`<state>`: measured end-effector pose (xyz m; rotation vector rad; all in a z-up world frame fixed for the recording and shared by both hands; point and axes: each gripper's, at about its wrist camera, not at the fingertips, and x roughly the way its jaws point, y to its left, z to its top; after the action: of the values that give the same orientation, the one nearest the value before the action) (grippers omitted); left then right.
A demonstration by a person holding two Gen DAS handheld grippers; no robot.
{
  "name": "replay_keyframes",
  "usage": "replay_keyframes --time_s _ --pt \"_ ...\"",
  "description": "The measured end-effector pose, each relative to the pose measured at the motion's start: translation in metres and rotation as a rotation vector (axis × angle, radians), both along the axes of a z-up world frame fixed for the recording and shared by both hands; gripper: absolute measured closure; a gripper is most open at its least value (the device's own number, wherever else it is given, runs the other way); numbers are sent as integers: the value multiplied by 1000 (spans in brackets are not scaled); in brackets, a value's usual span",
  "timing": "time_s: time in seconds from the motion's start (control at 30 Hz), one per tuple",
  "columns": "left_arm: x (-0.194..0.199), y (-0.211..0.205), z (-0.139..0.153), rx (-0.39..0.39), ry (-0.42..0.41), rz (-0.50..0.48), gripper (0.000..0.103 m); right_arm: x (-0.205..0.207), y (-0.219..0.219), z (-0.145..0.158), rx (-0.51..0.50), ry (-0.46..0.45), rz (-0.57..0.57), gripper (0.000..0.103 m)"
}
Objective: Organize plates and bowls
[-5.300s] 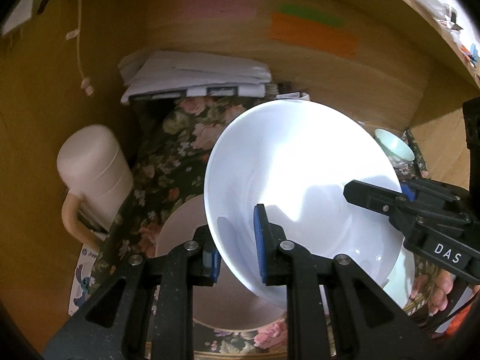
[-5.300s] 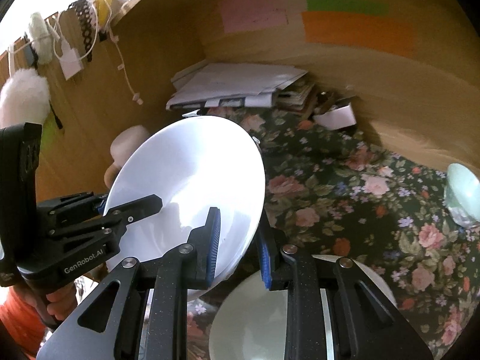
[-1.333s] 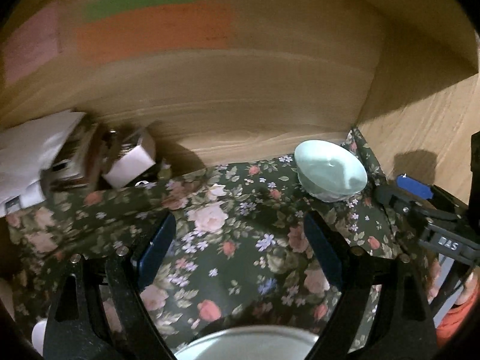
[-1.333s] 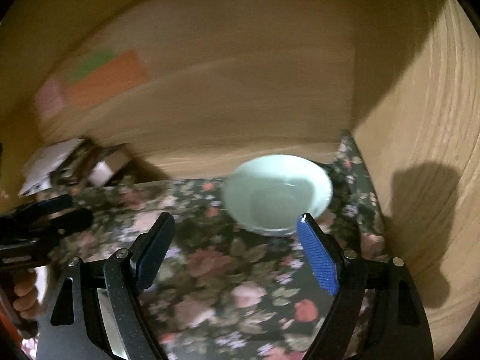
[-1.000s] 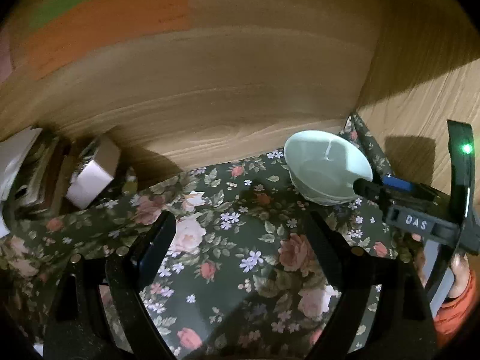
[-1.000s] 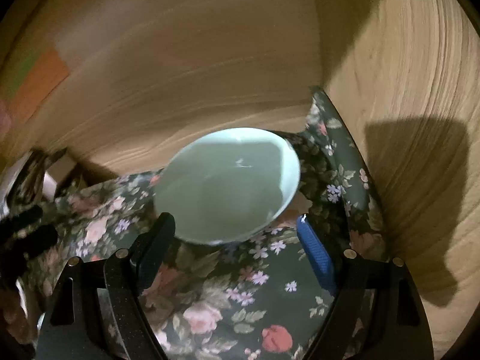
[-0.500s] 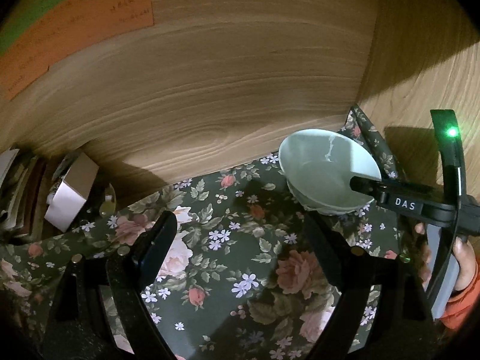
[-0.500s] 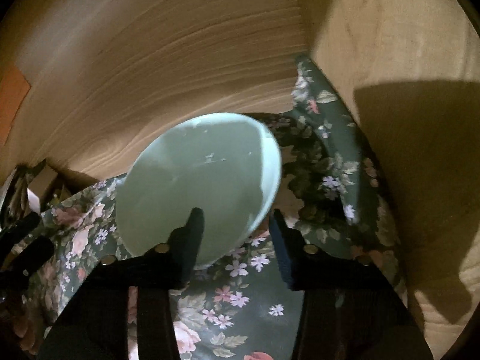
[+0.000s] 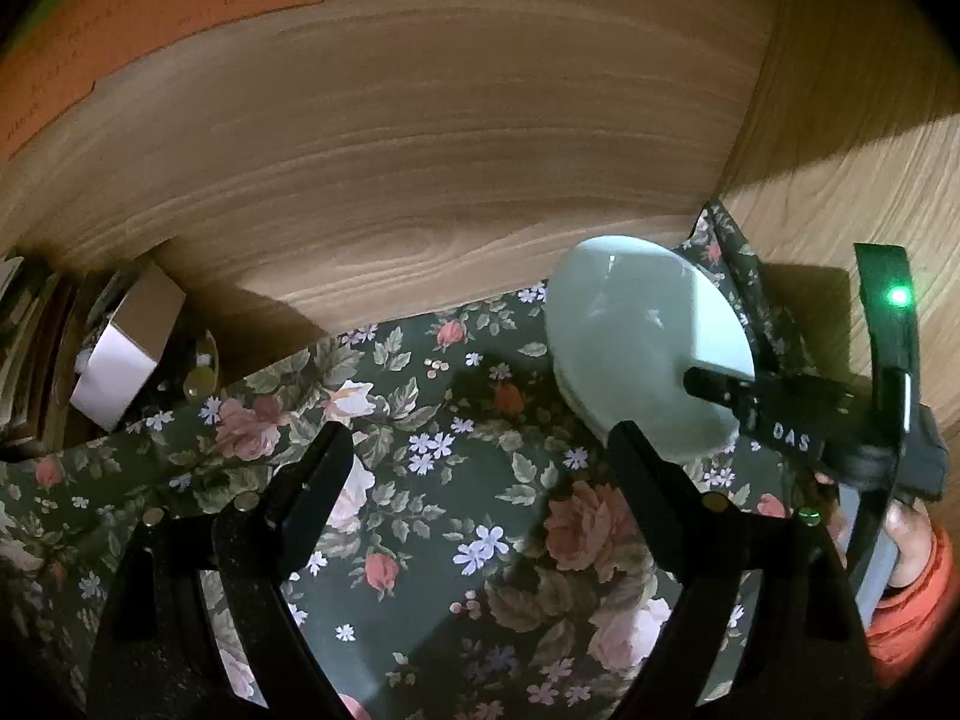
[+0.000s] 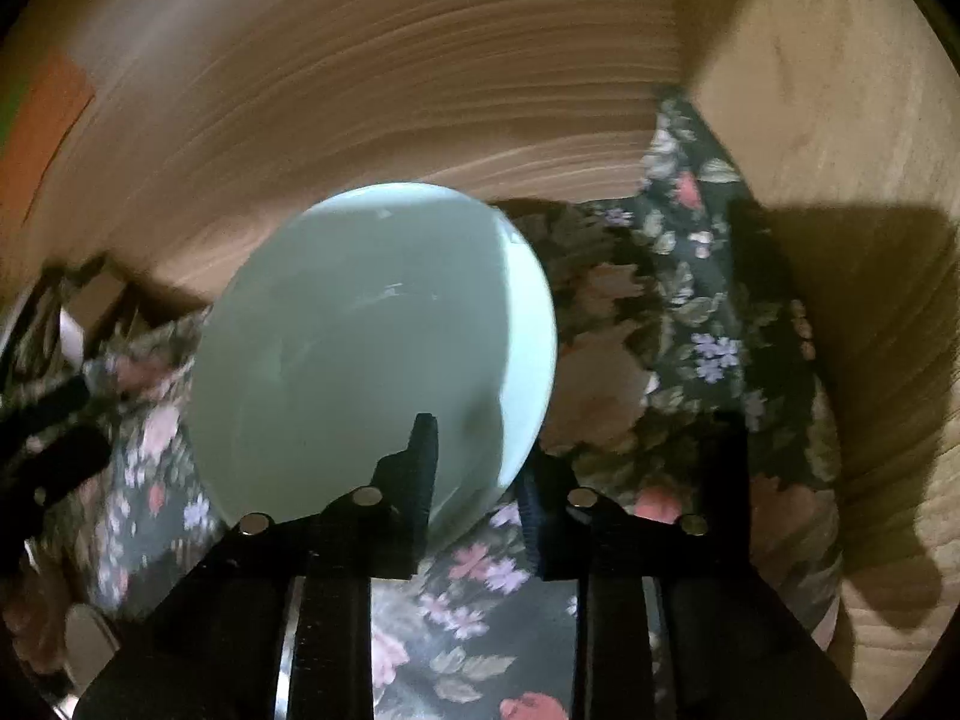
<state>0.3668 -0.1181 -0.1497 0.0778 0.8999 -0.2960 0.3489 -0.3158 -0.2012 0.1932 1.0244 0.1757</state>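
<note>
A pale green bowl (image 10: 360, 348) sits in the back right corner of the floral cloth (image 9: 450, 480), tipped up on one side. My right gripper (image 10: 474, 462) is shut on its near rim, one finger inside the bowl and the other outside. In the left wrist view the same bowl (image 9: 636, 348) leans to the left with the right gripper (image 9: 702, 381) reaching in from the right. My left gripper (image 9: 477, 444) hangs open over the cloth, left of the bowl, with nothing between its fingers.
Wooden walls close in the back (image 9: 420, 150) and the right (image 9: 840, 150). A small box (image 9: 126, 354) leans at the back left beside stacked papers. An orange note (image 9: 150, 18) is stuck on the back wall. A hand in an orange sleeve (image 9: 912, 570) holds the right gripper.
The right gripper came down to the green bowl and its jaws closed on the rim. The bowl has tipped up from lying flat. The left gripper stayed open, barely moving.
</note>
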Motion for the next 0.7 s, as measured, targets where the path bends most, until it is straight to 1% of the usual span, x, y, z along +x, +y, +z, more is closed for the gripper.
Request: replay_keyframes --time_s 0.07,0.13,0.2,0.27,0.33,0.4,0.47,0.5,0.57,0.63,0.7 --pt "-1 1 -4 2 19 -6 16 -7 9 2 -17 -2 39 87" --pt "-2 3 -8 13 31 -10 20 -13 15 2 -9 6 72 87" --pt "-2 4 -13 34 51 -8 27 -21 21 4 -4 14 104 88" --pt "-3 6 -19 37 86 -7 32 -25 27 6 -7 17 130 88" --pt "-3 9 -25 34 116 -4 32 -31 31 8 -11 14 145 87" --pt "-4 11 -29 31 134 -3 34 -33 33 8 -13 3 139 87" --pt "-3 11 -33 33 151 -2 38 -31 34 6 -24 1 117 80" --pt "-3 11 -34 31 158 -4 39 -29 34 6 -21 1 110 79" --pt "-3 9 -37 29 170 -9 43 -30 27 4 6 13 91 79" --pt "-3 7 -40 29 185 -12 43 -28 25 1 34 32 90 79" --pt "-1 3 -44 33 201 -14 50 -29 25 2 35 35 89 79"
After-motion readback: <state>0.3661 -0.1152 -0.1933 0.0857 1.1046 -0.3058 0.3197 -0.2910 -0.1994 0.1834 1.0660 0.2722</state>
